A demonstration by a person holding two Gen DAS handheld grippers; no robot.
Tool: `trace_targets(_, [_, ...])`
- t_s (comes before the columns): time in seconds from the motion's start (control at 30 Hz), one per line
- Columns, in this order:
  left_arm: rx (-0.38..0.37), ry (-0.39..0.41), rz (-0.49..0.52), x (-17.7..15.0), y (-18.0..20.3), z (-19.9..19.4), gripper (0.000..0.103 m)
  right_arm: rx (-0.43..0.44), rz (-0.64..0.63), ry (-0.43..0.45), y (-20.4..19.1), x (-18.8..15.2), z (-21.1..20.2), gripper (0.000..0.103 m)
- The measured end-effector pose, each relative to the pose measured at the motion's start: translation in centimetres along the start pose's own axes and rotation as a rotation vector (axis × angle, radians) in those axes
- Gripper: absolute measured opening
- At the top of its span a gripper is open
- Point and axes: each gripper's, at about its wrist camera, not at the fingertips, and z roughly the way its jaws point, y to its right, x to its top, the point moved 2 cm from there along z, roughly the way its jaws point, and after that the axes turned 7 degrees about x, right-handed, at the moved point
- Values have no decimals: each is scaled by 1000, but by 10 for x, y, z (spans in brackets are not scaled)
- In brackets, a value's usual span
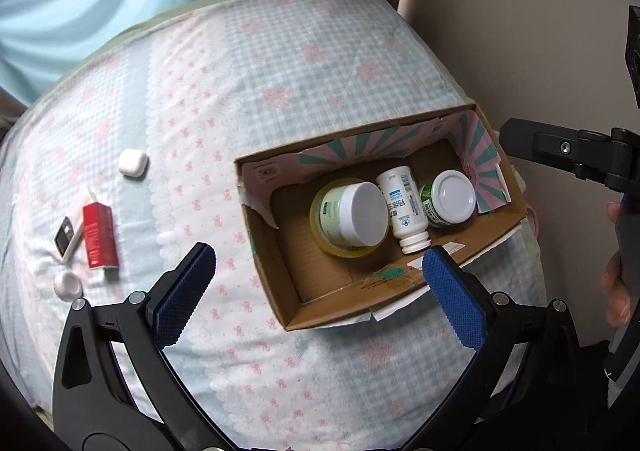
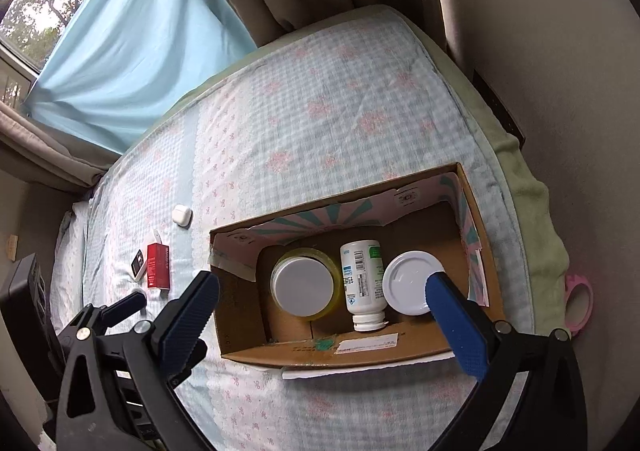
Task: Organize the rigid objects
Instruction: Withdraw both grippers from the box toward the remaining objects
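The cardboard box lies on the bed and holds a white-lidded jar inside a tape roll, a lying white pill bottle and a green jar. Left of the box lie an earbud case, a red carton and a small cap. The left hand-held gripper and the right hand-held gripper both gape wide, empty, just beside the box.

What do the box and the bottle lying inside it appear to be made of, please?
Box: corrugated cardboard, matte brown, judging by its torn edges and folded flaps; the inside walls carry a printed pink-and-teal lining. Bottle: probably white plastic with a slight sheen, wrapped in a printed paper or film label with a barcode.
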Motion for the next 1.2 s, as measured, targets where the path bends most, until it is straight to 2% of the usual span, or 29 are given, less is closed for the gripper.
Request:
trace_targets(0.4, [83,86,-149,-38,-88,-81,103,-34,-135,35,-82,-12,-38,103])
trace_targets(0.7, [161,155,-238,-69,-171,-132,103,-44,-242,39,-167,-30,-40,103])
trace_targets(0.93, [217,153,-320,-106,-254,-145,103,-33,-310,-13,-240,-49,-6,103])
trace_targets(1.2, [251,96,-415,-158,-366,-129,103,-20,-369,-52,-330,-70,57,103])
